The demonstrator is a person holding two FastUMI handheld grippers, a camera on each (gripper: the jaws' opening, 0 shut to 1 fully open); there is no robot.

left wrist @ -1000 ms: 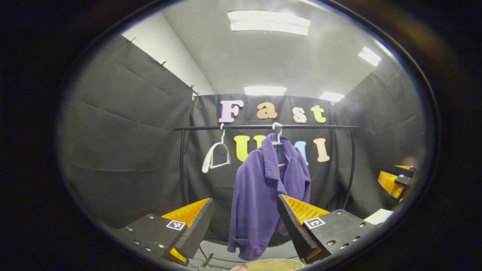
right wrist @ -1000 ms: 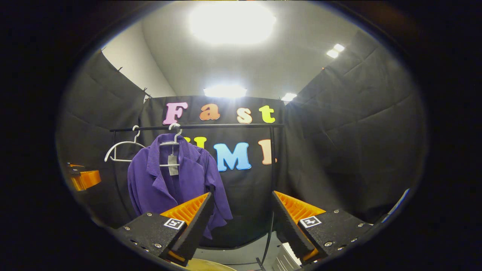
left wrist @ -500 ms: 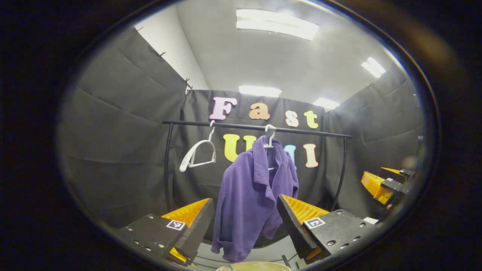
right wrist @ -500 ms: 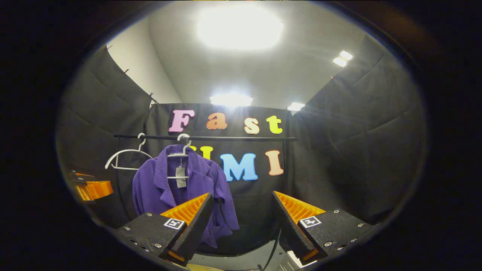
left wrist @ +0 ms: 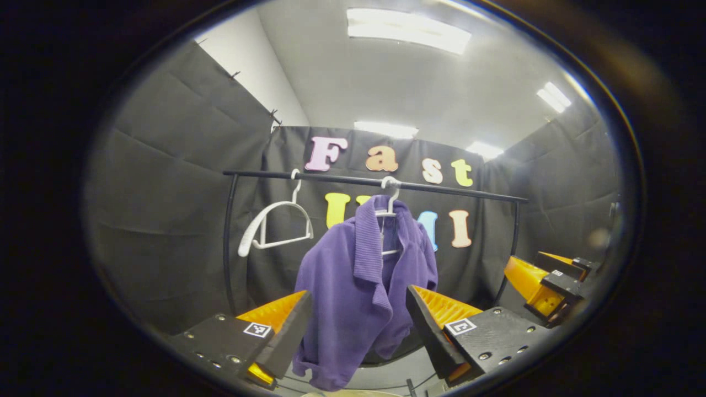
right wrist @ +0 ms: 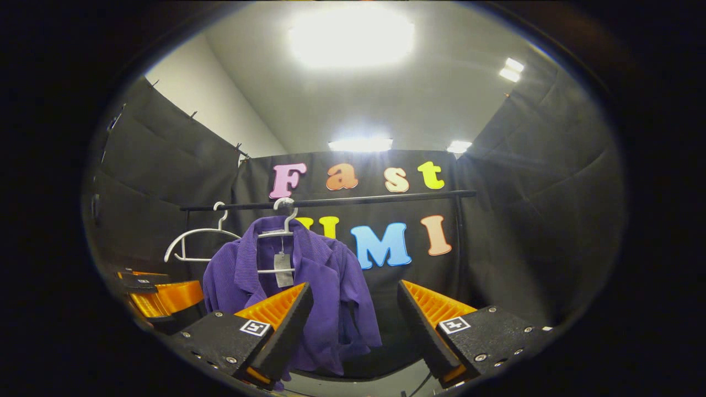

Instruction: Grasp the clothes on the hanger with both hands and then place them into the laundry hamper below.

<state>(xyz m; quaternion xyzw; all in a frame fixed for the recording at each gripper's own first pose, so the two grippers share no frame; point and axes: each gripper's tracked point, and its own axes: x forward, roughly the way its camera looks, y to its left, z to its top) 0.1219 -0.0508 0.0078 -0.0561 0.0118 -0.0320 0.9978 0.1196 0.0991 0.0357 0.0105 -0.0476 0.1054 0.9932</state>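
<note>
A purple jacket [left wrist: 353,275] hangs on a white hanger [left wrist: 389,190] from a black rail [left wrist: 441,190]. In the left gripper view my left gripper [left wrist: 358,331] stands open, short of the jacket, which shows in the gap between its fingers. The right gripper [left wrist: 543,281] is off to the right at about the jacket's height. In the right gripper view the jacket [right wrist: 325,281] with its grey tag [right wrist: 283,270] hangs left of centre. My right gripper [right wrist: 356,325] is open and apart from the cloth. The left gripper [right wrist: 160,298] shows at the left. A pale sliver of the hamper rim [left wrist: 353,393] peeks in below.
An empty white hanger [left wrist: 276,226] hangs on the rail to the left of the jacket, also visible as the empty hanger [right wrist: 198,242] in the right gripper view. Black cloth walls close the booth on three sides. The rail's upright posts [left wrist: 227,242] stand at either end.
Both grippers have come closer to the jacket, which looks larger now. Each gripper shows bigger in the other's view. The hamper rim has slid almost out at the bottom.
</note>
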